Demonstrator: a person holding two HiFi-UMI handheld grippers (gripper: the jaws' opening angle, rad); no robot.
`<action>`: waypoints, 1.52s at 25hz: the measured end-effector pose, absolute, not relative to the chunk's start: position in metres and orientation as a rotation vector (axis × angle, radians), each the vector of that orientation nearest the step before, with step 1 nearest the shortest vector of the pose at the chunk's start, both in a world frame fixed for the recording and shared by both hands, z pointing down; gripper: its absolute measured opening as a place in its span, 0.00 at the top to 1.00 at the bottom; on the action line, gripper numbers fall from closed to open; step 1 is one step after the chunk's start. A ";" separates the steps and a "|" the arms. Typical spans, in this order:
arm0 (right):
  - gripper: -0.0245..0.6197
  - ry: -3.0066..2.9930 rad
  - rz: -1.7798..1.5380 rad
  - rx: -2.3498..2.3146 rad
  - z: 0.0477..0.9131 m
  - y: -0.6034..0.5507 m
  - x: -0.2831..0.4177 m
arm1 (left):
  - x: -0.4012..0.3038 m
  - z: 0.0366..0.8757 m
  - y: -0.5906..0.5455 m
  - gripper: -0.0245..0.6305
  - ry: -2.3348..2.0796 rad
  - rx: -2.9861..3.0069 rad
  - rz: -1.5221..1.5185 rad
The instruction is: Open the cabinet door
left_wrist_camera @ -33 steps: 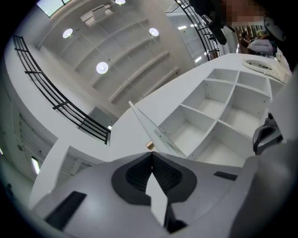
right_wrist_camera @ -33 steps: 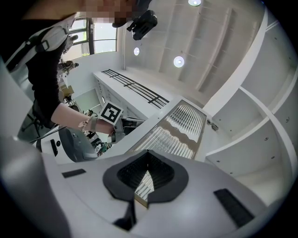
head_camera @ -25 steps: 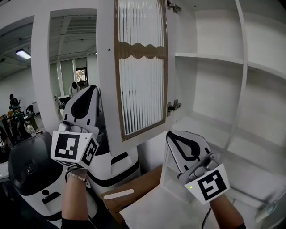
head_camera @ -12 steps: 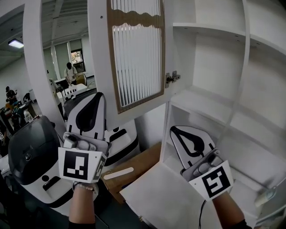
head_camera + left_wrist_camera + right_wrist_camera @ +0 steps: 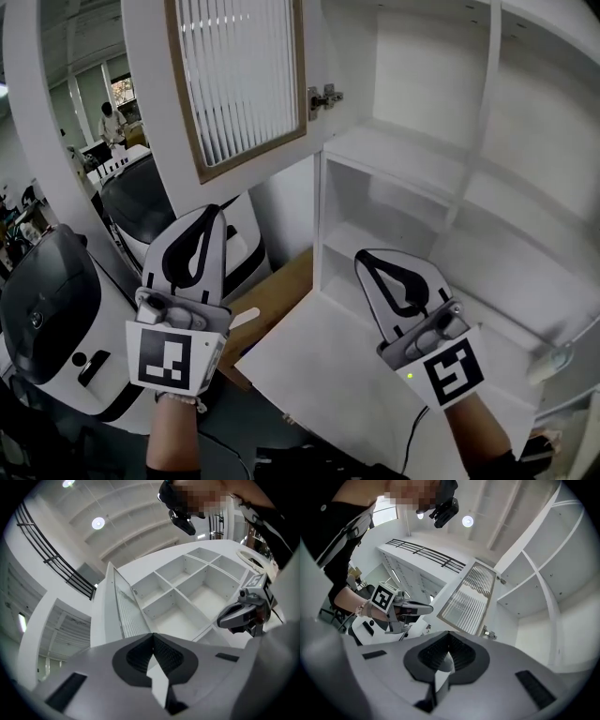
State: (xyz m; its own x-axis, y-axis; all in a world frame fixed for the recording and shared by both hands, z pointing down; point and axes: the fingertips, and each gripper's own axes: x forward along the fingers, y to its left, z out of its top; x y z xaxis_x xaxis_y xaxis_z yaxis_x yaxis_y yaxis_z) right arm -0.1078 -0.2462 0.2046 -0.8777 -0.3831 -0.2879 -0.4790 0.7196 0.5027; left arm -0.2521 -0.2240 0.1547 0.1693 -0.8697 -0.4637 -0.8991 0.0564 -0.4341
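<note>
The cabinet door [image 5: 239, 84], with its ribbed glass panel, is standing wide open. It is swung out to the left of the empty white shelves [image 5: 403, 155] and is hanging on its hinge [image 5: 323, 97]. Both grippers are hovering below the door, not touching it. The left gripper [image 5: 204, 217] is holding its jaws pressed together with nothing between them, and the right gripper [image 5: 367, 262] is doing the same. I am judging the task as done. The risk from here is that nobody is holding the door, so it may swing back. A gripper lifted carelessly may also knock its lower edge.
</note>
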 end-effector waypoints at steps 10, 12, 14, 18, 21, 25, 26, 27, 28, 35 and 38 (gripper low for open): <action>0.96 2.807 0.796 -0.926 0.253 -0.239 -0.053 | -0.194 0.226 -0.247 0.96 1.601 -2.063 0.015; 0.96 2.822 0.788 -0.971 0.263 -0.237 -0.042 | -0.179 0.237 -0.247 0.96 1.567 -2.099 -0.004; 0.96 2.838 0.772 -1.022 0.274 -0.236 -0.031 | -0.160 0.248 -0.248 0.96 1.514 -2.130 -0.023; 0.96 2.854 0.714 -1.111 0.292 -0.234 -0.009 | -0.119 0.274 -0.249 0.96 1.384 -2.177 -0.111; 0.96 2.865 0.682 -1.169 0.304 -0.232 0.005 | -0.097 0.293 -0.248 0.96 1.311 -2.232 -0.146; 0.96 2.880 0.653 -1.261 0.321 -0.226 0.023 | -0.080 0.317 -0.245 0.96 1.276 -2.337 -0.139; 0.96 2.880 0.642 -1.286 0.325 -0.224 0.028 | -0.076 0.322 -0.245 0.96 1.278 -2.365 -0.131; 0.96 2.879 0.626 -1.310 0.329 -0.223 0.032 | -0.073 0.327 -0.244 0.96 1.278 -2.388 -0.126; 0.96 2.877 0.609 -1.331 0.332 -0.221 0.036 | -0.070 0.332 -0.242 0.96 1.272 -2.404 -0.127; 0.96 2.871 0.511 -1.453 0.357 -0.208 0.058 | -0.053 0.360 -0.227 0.96 1.242 -2.508 -0.134; 0.96 2.882 0.484 -1.478 0.367 -0.203 0.062 | -0.045 0.369 -0.222 0.96 1.223 -2.543 -0.138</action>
